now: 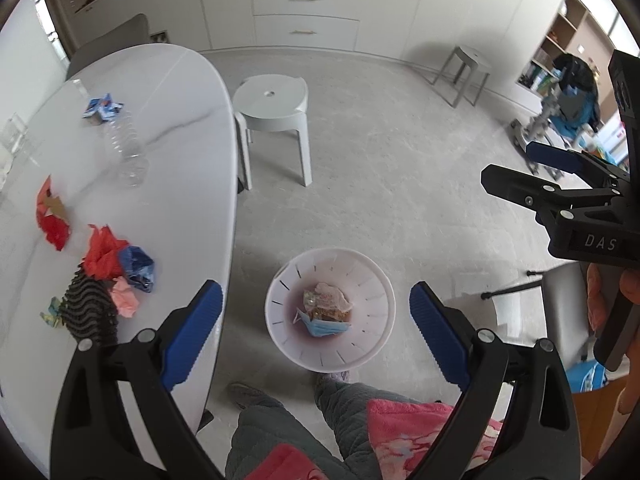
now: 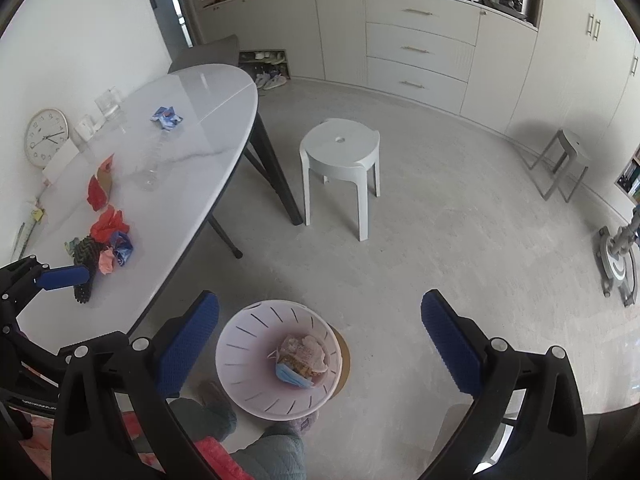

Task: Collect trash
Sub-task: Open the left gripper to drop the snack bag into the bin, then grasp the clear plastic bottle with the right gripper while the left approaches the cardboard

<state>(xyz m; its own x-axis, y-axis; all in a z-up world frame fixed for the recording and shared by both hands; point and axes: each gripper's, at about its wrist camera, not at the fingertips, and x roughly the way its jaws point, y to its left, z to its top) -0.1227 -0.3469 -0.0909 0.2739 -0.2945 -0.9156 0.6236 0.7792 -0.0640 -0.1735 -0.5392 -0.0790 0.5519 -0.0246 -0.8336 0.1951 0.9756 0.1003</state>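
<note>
Both the left gripper and right gripper hang wide open and empty above the white slotted plastic bin. Next, approach the crumpled red paper near the white marble desk's near edge from above, closing squarely.

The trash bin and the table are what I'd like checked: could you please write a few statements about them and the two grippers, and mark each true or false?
1. The trash bin stands on the floor beside the table. True.
2. The bin holds nothing. False: a blue face mask and crumpled wrappers lie in it.
3. A clear plastic bottle lies on its side on the table. True.
4. The left gripper is shut on a red wrapper. False: its jaws are wide apart and hold nothing; the red wrapper lies on the table.
5. The right gripper is open above the bin. True.
</note>
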